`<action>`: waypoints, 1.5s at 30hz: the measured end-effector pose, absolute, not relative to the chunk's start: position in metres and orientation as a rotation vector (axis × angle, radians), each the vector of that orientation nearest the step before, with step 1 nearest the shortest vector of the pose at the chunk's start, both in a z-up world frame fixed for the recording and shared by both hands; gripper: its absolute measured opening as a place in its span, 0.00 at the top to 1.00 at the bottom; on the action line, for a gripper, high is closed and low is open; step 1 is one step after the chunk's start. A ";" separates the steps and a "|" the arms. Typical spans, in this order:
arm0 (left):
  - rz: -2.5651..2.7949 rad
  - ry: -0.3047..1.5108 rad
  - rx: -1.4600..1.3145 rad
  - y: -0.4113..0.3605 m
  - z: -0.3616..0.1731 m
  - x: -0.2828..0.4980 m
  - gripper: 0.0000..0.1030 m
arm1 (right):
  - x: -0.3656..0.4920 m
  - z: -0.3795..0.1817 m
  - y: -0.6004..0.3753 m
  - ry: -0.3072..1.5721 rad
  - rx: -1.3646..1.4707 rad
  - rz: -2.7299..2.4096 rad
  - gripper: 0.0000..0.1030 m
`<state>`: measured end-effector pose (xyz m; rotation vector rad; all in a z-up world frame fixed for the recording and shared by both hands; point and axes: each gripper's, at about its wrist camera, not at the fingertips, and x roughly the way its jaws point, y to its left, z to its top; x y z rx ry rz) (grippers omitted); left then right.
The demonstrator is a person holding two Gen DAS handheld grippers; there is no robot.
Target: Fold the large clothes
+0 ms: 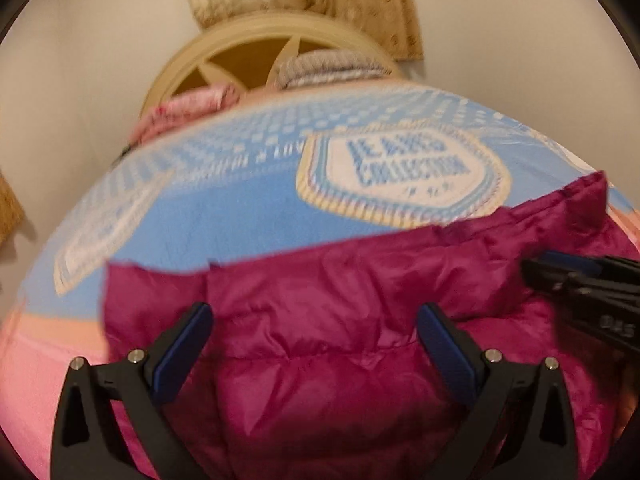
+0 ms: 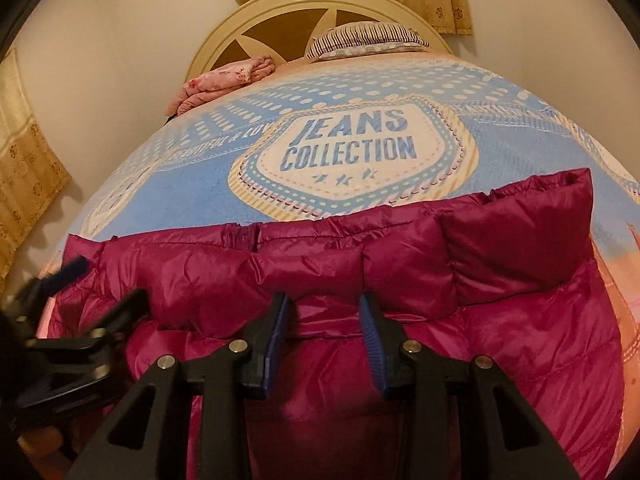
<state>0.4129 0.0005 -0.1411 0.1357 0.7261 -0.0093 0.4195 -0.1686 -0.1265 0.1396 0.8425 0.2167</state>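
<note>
Right wrist view shows a magenta puffer jacket [image 2: 360, 280] spread across the lower half of the frame on a bed [image 2: 168, 200] covered by a blue "Jeans Collection" blanket. A folded-over band of the jacket runs left to right through the middle, its far edge lying on the blanket. The right hand-held gripper [image 2: 324, 340] hangs at lower centre with its jaws partly apart and nothing clamped between the blue pads; the fabric lies beneath them. At the lower left edge the left hand-held gripper [image 2: 80, 304] comes into frame, blurred.

Left wrist view is smeared, yet the left hand-held gripper [image 1: 314, 344] plainly stands released, jaws wide over the jacket [image 1: 340, 320], pads clear of the cloth. The right hand-held gripper [image 1: 568, 280] enters at the right edge.

The step in hand looks like taking a fresh hold for the next fold. To do it well, each gripper should likely bite a full pinch of the quilted shell near an outer edge, not just the slippery top layer, and both should lift and carry evenly so the folded band stays square. Puffy filling tends to spring back, so pressing the fold flat afterwards would help.

A striped pillow [image 2: 368, 40] and pink bedding [image 2: 224, 84] sit at the headboard [image 2: 280, 8], well apart from the jacket.
</note>
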 end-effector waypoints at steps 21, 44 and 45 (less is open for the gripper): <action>-0.004 0.784 0.095 0.004 -0.163 0.420 0.00 | 0.424 -0.143 -0.173 0.854 0.167 0.223 0.64; 0.014 0.824 0.125 0.001 -0.172 0.427 0.00 | 0.427 -0.148 -0.163 0.882 0.106 0.191 0.64; 0.014 0.824 0.125 0.001 -0.172 0.427 0.00 | 0.428 -0.148 -0.163 0.883 0.103 0.190 0.64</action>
